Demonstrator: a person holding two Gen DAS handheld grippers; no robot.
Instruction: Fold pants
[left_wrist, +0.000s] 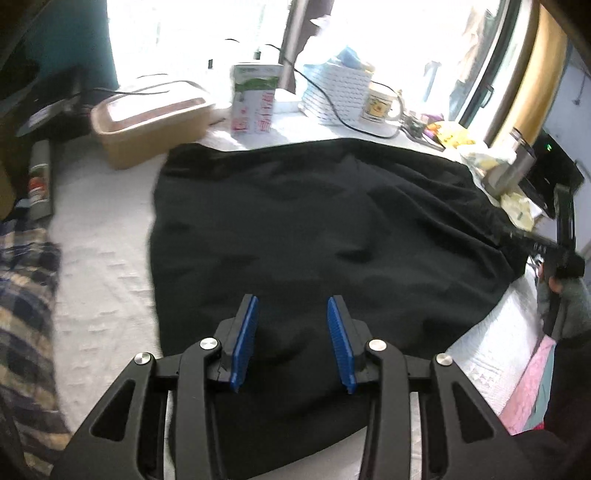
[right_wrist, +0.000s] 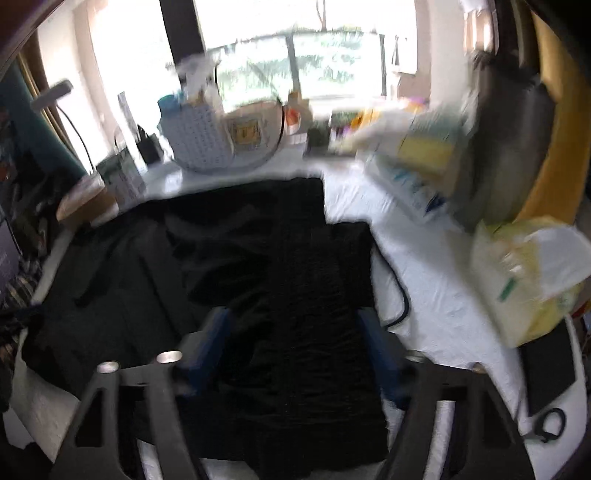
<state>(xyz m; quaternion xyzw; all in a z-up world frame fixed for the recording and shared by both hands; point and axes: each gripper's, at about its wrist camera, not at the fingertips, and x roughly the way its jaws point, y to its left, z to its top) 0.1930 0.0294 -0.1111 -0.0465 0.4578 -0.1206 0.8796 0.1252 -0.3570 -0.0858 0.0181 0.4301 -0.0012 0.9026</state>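
On the white textured cover (left_wrist: 110, 266) of the tabletop, the black pants (left_wrist: 314, 221) lie spread out flat, taking up the middle of the surface and reaching close to its far edge. In the left wrist view the cloth is smooth on its left part and gathers into creases toward the right edge, where a black tool (left_wrist: 554, 247) meets the fabric; whether that tool grips the cloth cannot be told.

The left gripper (left_wrist: 292, 343) hangs over the near part of the pants with its blue pads (left_wrist: 243, 343) standing apart, nothing between them but the cloth seen below.

The right wrist view is blurred. There the pants (right_wrist: 258, 277) show a crinkled, ribbed band running from the near edge toward the far edge, with a looser flap lying to its left. The right gripper (right_wrist: 295, 354) straddles this band, its jaws spread, a pad on each side; whether the pads touch the cloth cannot be told.

Along the far edge stand a tan tray (left_wrist: 147, 122), a green-and-white carton (left_wrist: 255, 99), a white woven basket (left_wrist: 336, 92) and a mug (left_wrist: 380, 107). A black cable (right_wrist: 400, 295) lies on the cover just right of the pants. A plaid cloth (left_wrist: 26, 295) lies at the left edge.
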